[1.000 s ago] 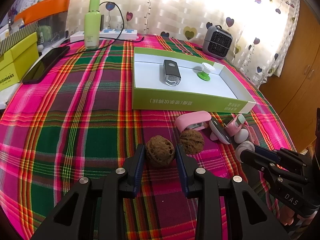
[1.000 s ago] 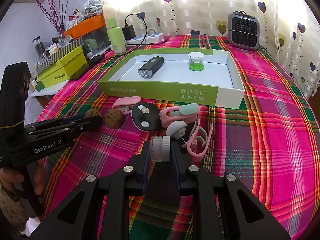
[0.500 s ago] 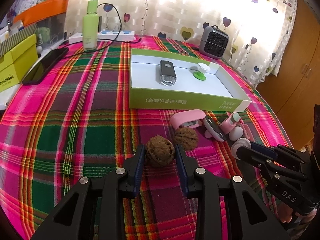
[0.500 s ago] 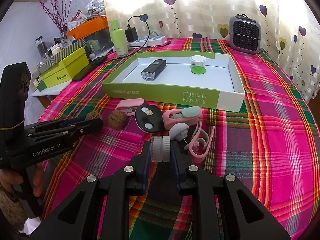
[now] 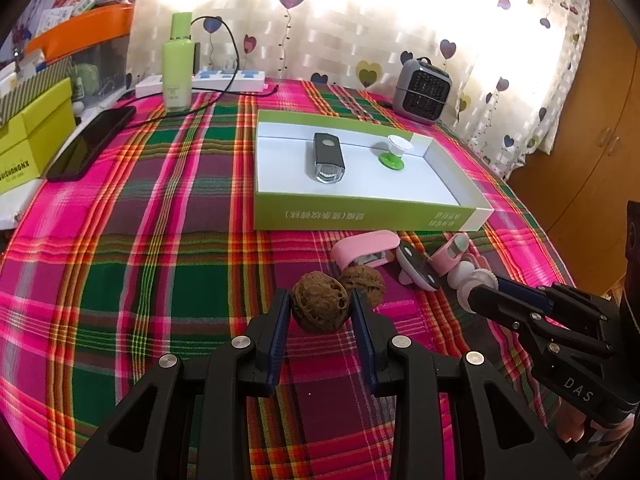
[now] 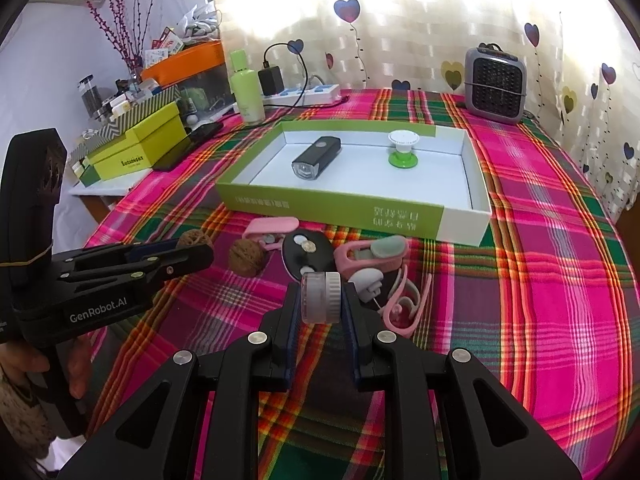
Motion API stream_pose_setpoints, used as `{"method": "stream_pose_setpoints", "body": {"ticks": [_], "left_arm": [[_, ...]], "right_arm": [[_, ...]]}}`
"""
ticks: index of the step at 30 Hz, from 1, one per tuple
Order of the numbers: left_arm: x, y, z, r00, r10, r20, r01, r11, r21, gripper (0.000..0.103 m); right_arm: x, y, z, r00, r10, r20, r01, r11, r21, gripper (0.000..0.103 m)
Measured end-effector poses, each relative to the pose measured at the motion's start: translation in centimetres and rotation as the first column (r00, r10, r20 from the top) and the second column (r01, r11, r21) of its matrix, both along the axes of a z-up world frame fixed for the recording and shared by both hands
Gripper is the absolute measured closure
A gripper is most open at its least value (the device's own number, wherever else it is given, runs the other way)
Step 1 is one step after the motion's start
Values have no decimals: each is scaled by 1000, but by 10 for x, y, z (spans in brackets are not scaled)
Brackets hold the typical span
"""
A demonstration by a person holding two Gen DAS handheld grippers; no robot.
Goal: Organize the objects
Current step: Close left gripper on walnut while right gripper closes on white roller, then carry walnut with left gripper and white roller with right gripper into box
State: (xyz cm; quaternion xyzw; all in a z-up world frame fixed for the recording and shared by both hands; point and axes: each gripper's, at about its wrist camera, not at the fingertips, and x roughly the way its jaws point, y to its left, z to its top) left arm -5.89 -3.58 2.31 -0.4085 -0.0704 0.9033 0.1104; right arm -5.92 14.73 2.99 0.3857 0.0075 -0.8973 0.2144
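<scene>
My left gripper (image 5: 320, 306) is shut on a brown walnut (image 5: 319, 307), held just above the plaid cloth. A second walnut (image 5: 364, 284) lies right behind it on the table. My right gripper (image 6: 321, 300) is shut on a small white round jar (image 6: 321, 298), lifted over a pile of small items. Ahead stands the green and white box (image 6: 332, 206), holding a black bike light (image 6: 316, 162) and a green and white suction knob (image 6: 403, 148). In the left wrist view the right gripper (image 5: 476, 294) comes in from the right with the white jar (image 5: 474, 282).
On the cloth before the box lie a pink clip (image 6: 272, 226), a black oval disc (image 6: 308, 250), a pink device (image 6: 372, 254) and a pink ear hook (image 6: 404, 304). At the back stand a green bottle (image 5: 178, 68), a power strip (image 5: 224, 80), a grey heater (image 6: 495, 86), a phone (image 5: 92, 142) and yellow-green boxes (image 6: 136, 146).
Both grippers have risen slightly with their loads; the box and the pile sit a little lower and farther in the views. The grips are unchanged.
</scene>
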Motion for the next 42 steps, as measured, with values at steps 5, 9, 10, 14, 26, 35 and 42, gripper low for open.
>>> {"method": "stream_pose_setpoints", "body": {"ticks": [5,9,10,14,26,35,42], "left_arm": [[-4,-1,6,1000,1,-6,-1,1000,9,74],[-10,0,10,1000,0,-12,1,1000,7,74],[-11,0,11,1000,0,-14,0,1000,9,74],[-20,2,15,1000,-3,-22,3,1000,15,74],[-56,4,24,999,-3,-36,4,1000,17,74],[-87,3,26,999,1,-38,-1,1000,5,74],[-111,3,26,999,4,-36,-5,1000,-6,74]], "right_arm": [[-3,0,6,1000,-1,-17,1,1000,-4,83],[-9,-1,12,999,1,-33,-1,1000,2,83],[-10,-2,13,999,1,-35,-1,1000,2,83],[-19,-4,17,999,3,-42,-3,1000,-3,83],[-54,-8,24,999,7,-50,-6,1000,6,83],[-84,-15,26,998,17,-56,-16,1000,26,83],[-114,-20,26,999,9,-53,-6,999,52,83]]}}
